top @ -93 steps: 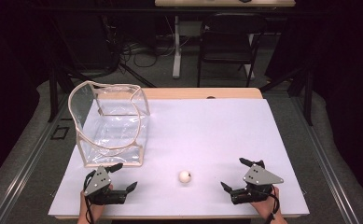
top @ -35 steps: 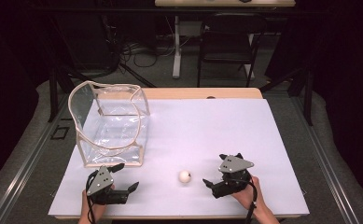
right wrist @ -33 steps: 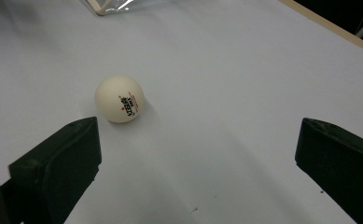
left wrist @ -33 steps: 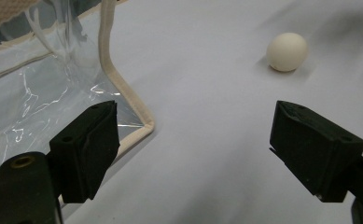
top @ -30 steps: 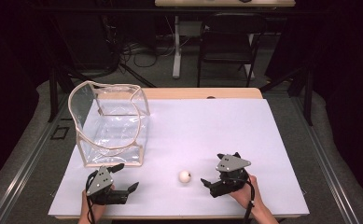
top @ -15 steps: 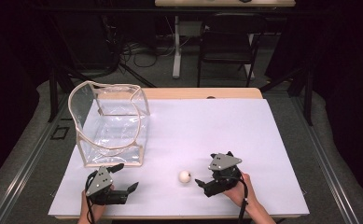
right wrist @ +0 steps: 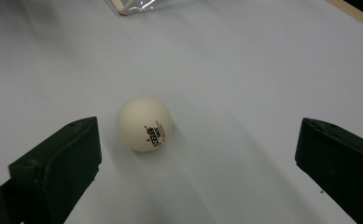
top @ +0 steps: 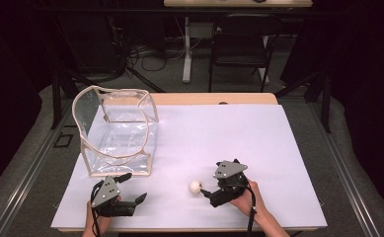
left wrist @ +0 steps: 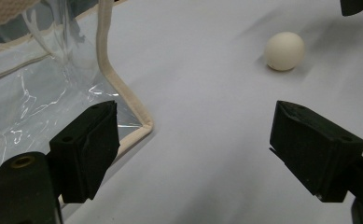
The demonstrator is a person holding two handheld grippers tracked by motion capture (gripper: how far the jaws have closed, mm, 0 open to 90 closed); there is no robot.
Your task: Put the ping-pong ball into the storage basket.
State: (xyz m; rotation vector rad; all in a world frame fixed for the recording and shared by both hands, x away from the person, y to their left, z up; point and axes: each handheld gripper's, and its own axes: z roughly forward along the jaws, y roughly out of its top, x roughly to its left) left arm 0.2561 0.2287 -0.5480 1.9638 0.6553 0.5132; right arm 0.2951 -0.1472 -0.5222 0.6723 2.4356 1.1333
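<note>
Left tool at the table's near left edge, jaws spread wide and empty, just in front of the clear plastic bag's cream-trimmed corner. Further right, white ping-pong ball lying bare on the white sheet, printed side toward the right tool. Right tool just beside the ball, jaws gaping, nothing between them yet, ball nearer its left jaw. Open white surface beyond and to the right, out to the table's far wooden edge.
</note>
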